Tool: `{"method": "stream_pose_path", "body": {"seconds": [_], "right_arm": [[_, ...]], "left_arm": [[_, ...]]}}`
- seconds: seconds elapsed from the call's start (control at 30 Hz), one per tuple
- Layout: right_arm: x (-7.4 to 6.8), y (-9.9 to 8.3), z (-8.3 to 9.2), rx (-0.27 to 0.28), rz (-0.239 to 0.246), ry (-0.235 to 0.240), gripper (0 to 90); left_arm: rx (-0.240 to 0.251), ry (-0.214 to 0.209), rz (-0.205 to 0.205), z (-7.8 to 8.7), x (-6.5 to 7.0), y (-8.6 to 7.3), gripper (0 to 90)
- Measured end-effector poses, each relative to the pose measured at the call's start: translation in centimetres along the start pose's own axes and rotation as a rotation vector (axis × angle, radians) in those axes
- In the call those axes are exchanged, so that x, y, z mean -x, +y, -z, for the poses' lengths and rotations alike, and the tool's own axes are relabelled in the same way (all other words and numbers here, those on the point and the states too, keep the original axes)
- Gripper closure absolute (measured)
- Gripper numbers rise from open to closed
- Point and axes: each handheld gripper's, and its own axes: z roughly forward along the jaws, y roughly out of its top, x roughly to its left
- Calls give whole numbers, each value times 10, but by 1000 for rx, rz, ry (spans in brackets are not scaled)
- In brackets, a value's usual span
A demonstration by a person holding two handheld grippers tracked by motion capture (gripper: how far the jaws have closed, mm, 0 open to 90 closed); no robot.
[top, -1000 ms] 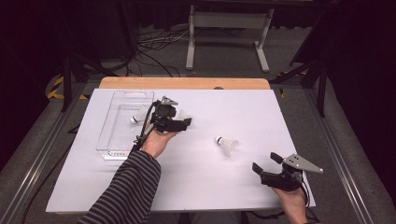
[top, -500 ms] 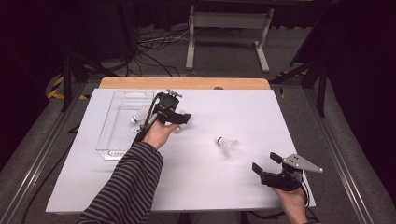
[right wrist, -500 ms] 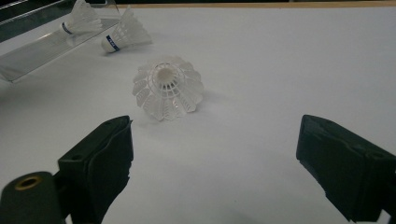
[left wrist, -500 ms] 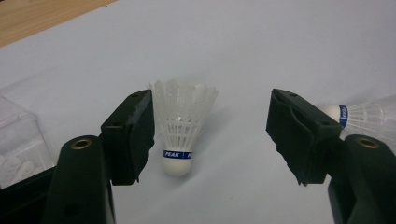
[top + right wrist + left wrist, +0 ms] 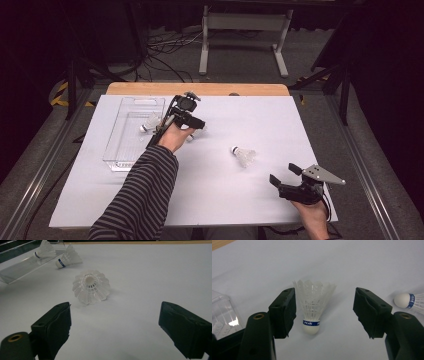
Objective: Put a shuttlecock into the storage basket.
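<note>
L gripper [image 5: 324,312] jaws wide, just been closing, straddling shuttlecock [image 5: 314,305] lying on table [image 5: 250,200] beside clear tray [image 5: 131,135], pads not touching yet; lined up for pickup, prob. R gripper [image 5: 113,332] jaws wide, empty, parked facing 2nd shuttlecock [image 5: 91,286], likely next.

A white-covered table [image 5: 215,200] with a bare wooden strip [image 5: 197,89] along its far edge is set on grey carpet [image 5: 240,55], beyond which a white metal stand [image 5: 243,30] and black cables [image 5: 155,50] are seen against darkness.
</note>
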Motion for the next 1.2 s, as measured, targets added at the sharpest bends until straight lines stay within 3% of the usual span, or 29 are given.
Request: {"method": "stream_pose_path", "body": {"seconds": [0.47, 1.2], "right_arm": [[0, 0, -1, -3, 2, 5, 116], [0, 0, -1, -3, 2, 8, 116]], "left_arm": [[-90, 12, 49, -21, -6, 2, 356], [-174, 16, 93, -42, -7, -5, 377]]}}
